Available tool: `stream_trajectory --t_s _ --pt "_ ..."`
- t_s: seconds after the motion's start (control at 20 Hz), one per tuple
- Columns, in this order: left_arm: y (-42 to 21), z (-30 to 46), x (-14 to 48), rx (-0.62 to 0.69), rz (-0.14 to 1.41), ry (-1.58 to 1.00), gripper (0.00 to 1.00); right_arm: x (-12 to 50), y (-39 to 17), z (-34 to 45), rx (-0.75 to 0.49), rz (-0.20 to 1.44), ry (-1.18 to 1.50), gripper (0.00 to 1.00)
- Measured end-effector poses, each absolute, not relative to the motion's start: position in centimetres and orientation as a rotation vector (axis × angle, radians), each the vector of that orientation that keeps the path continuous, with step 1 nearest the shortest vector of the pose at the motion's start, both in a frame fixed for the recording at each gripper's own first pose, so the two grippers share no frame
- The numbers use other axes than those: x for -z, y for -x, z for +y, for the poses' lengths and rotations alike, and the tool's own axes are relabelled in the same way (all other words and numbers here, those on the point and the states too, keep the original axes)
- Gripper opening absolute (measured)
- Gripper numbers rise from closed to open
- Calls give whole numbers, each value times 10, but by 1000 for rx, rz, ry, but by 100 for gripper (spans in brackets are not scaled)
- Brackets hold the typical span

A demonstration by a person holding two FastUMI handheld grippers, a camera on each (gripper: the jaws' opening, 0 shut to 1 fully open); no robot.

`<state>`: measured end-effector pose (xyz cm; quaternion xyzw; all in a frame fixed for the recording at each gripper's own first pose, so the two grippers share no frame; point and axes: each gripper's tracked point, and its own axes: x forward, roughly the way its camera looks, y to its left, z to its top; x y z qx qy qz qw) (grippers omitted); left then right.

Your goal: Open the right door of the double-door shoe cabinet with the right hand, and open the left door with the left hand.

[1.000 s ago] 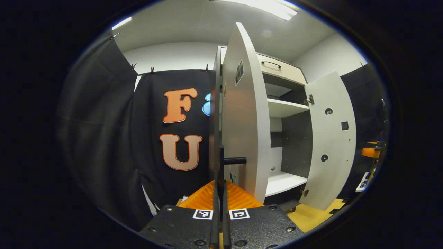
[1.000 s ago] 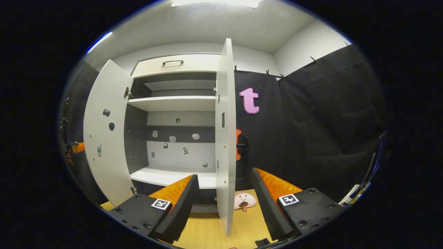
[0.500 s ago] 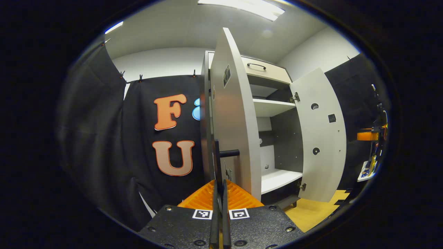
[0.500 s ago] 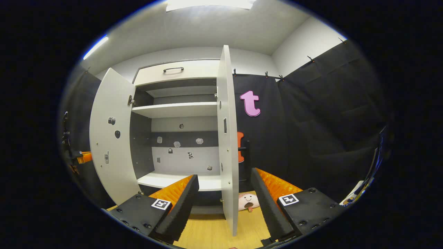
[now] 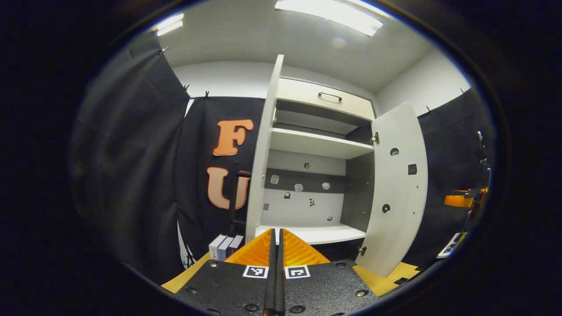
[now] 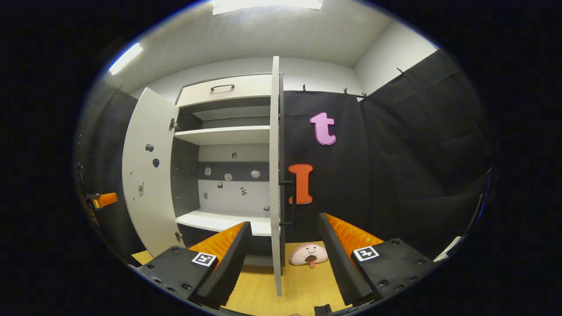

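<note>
The white shoe cabinet (image 5: 316, 145) stands with both doors swung wide. In the left gripper view the left door (image 5: 262, 149) is edge-on just beyond my left gripper (image 5: 275, 237), which is shut with nothing between its fingers. That door's black handle (image 5: 237, 197) sticks out to its left, apart from the fingers. The right door (image 5: 395, 188) hangs open at the right. In the right gripper view my right gripper (image 6: 284, 224) is open, and the right door (image 6: 275, 175) stands edge-on between its fingers without touching them. The left door (image 6: 147, 175) is open at the left.
A shut drawer with a black handle (image 6: 221, 87) tops the cabinet. A pink plush toy (image 6: 309, 254) lies on the wooden floor (image 6: 298, 285) right of the right door. Small boxes (image 5: 226, 245) sit on the floor left of the left door. Black cloth walls close in both sides.
The left door's handle, held between my left fingers before, is now free of them and farther off. The left view has swung toward the cabinet's inside. The right gripper shifted slightly.
</note>
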<state>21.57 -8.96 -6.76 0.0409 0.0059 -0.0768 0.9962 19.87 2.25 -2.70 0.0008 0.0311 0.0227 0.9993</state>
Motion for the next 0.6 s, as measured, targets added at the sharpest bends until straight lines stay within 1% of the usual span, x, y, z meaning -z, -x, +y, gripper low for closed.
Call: stream_trajectory --t_s 0.15,0.2,0.25,0.35,0.45,0.5,0.55,0.6 --pt "-204 -101 71 130 -1 -110 0 26 -186 15 -90 58 -20 98" --pt "-199 -108 71 135 -9 -99 3 25 -183 12 -94 50 -9 98" --pt "-196 -119 75 152 2 -85 10 24 -180 10 -97 47 6 98" --pt "-192 -129 79 146 22 -65 13 21 -171 10 -104 45 19 98" --pt "-189 -137 78 136 11 -25 13 18 -165 13 -122 36 24 98" --pt "-189 -145 76 151 0 -1 19 19 -163 14 -128 31 27 98" --pt "-189 -145 73 140 -12 10 34 19 -161 16 -135 27 28 98" --pt "-191 -143 71 128 -21 11 41 19 -160 18 -138 24 23 98"
